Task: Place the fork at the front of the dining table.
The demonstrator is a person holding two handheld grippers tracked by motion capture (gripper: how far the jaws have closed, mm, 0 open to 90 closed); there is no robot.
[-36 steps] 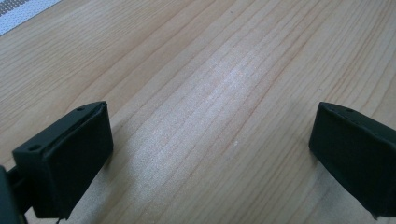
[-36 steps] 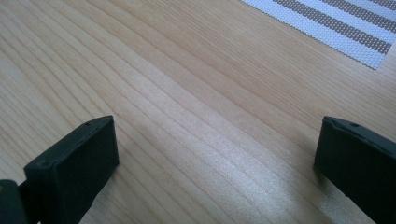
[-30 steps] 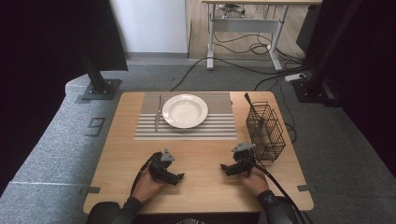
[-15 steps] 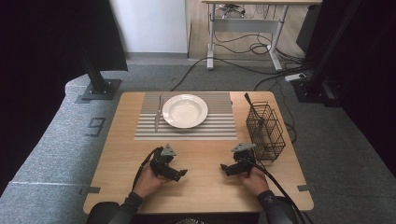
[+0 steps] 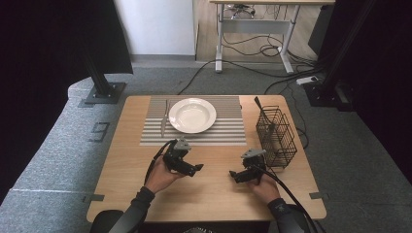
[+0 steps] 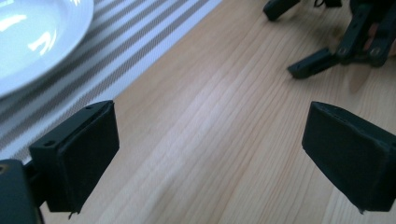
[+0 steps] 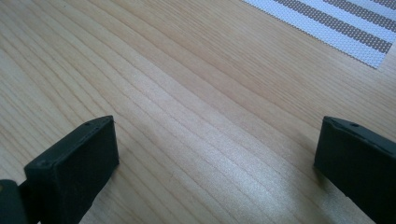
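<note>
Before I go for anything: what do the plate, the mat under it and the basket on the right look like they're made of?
Plate: probably glazed ceramic, white and glossy, with bright reflections in the left gripper view. Mat: looks like woven vinyl or fabric, matte, with a fine mesh texture in its grey and white stripes. Basket: thin black wire in an open grid, likely coated metal.

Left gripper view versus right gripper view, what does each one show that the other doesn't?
Left gripper view alone: the white plate on the placemat, and the right gripper farther off across the table. Right gripper view alone: nothing extra, just a corner of the striped placemat. Both share: bare wooden table, striped placemat, and their own open jaws holding nothing.
</note>
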